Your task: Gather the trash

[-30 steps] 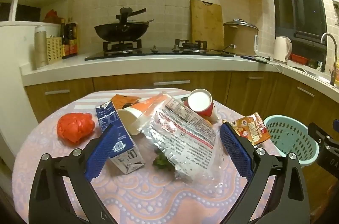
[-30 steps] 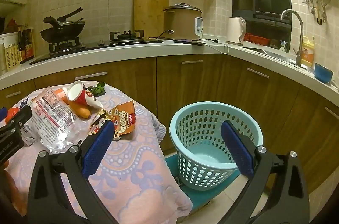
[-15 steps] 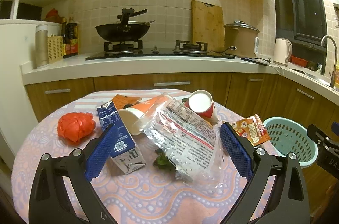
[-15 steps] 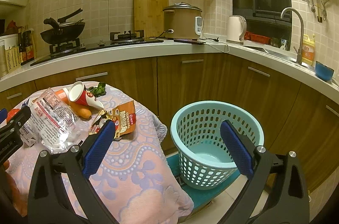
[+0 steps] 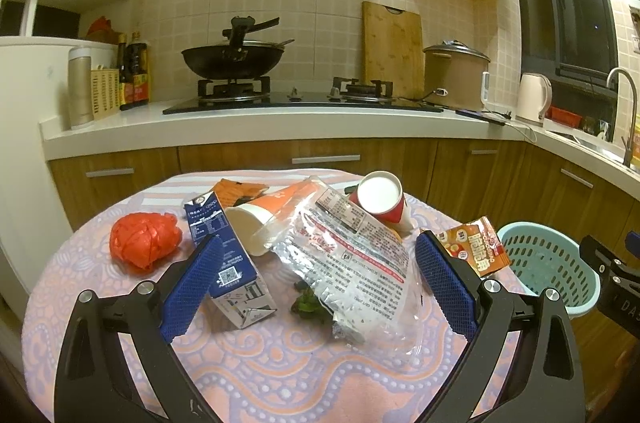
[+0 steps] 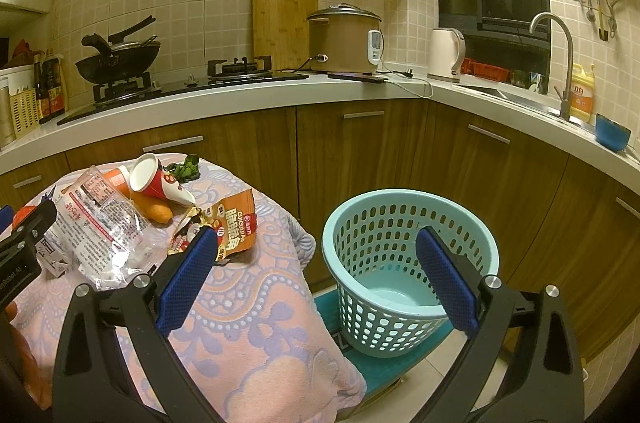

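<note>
Trash lies heaped on a round table with a pink patterned cloth (image 5: pixel 280 375). A crumpled clear plastic bag (image 5: pixel 352 255) sits in the middle, a blue milk carton (image 5: pixel 224 255) to its left, a red wad (image 5: pixel 142 239) further left. An orange cup (image 5: pixel 264 219) and a red paper cup (image 5: pixel 380 197) lie tipped behind the bag; an orange snack packet (image 5: pixel 476 247) rests at the right edge. My left gripper (image 5: pixel 316 291) hovers open over the bag and carton. My right gripper (image 6: pixel 316 279) is open, between the table edge and the light blue basket (image 6: pixel 408 263) on the floor.
Wooden cabinets and a white counter (image 5: pixel 280 123) curve behind the table, carrying a wok (image 5: pixel 232 59), stove, cutting board, rice cooker (image 6: pixel 344 39) and kettle (image 6: pixel 446 53). A sink with a tap (image 6: pixel 560 63) is at far right. The basket stands on a teal mat.
Both views have shifted only slightly, as if the grippers drew back or rose a little. Nothing on the table has moved and both grippers stay open.
</note>
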Tool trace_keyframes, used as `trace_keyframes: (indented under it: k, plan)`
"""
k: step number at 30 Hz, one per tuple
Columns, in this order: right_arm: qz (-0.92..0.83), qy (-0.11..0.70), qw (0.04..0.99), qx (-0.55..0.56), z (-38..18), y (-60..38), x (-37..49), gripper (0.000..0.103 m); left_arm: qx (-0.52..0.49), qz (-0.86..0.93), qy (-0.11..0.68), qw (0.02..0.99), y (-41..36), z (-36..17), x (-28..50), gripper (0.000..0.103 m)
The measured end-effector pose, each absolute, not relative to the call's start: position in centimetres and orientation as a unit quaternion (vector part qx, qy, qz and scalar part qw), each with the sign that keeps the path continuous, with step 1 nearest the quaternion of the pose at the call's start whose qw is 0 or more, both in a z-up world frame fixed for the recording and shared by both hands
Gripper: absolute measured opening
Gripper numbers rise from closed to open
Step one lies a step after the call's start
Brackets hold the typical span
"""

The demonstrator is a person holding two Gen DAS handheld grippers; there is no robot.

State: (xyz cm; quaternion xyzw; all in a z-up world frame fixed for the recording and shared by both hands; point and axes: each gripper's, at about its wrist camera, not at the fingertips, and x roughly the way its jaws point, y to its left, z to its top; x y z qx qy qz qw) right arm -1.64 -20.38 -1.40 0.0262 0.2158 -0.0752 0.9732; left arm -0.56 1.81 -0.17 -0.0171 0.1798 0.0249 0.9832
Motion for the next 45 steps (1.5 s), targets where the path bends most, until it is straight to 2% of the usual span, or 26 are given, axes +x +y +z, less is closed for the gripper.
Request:
trace_keyframes:
  k: [14, 20, 26, 33, 38, 45]
  plan:
    - [-0.068, 0.221, 0.972, 0.032, -1.6, -20.3, -1.3, 0.092, -0.017, 0.025, 0.18, 0.983, 1.8, -0.2, -0.6, 0.094]
    - [-0.062, 0.225, 0.972, 0.029, -1.8, -19.9, -0.9, 0.087, -0.023, 0.027, 0.18, 0.983, 2.0, 0.0, -0.6, 0.094]
    - [-0.042, 0.226, 0.973, 0.015, -2.0, -18.7, -0.1, 0.076, -0.045, 0.037, 0.19, 0.98, 3.4, 0.2, -0.7, 0.094]
    - [-0.002, 0.227, 0.974, -0.005, -2.2, -17.0, 2.0, 0.05, -0.086, 0.094, 0.206, 0.97, 8.9, 1.0, -0.4, 0.093]
    - [0.036, 0.234, 0.972, 0.0, -2.5, -16.3, 3.7, 0.05, -0.103, 0.112, 0.237, 0.959, 10.9, 0.2, 1.0, 0.091]
    - [0.078, 0.243, 0.967, -0.004, -2.7, -15.0, 5.3, 0.05, -0.089, 0.116, 0.31, 0.939, 9.8, -2.2, 4.6, 0.087]
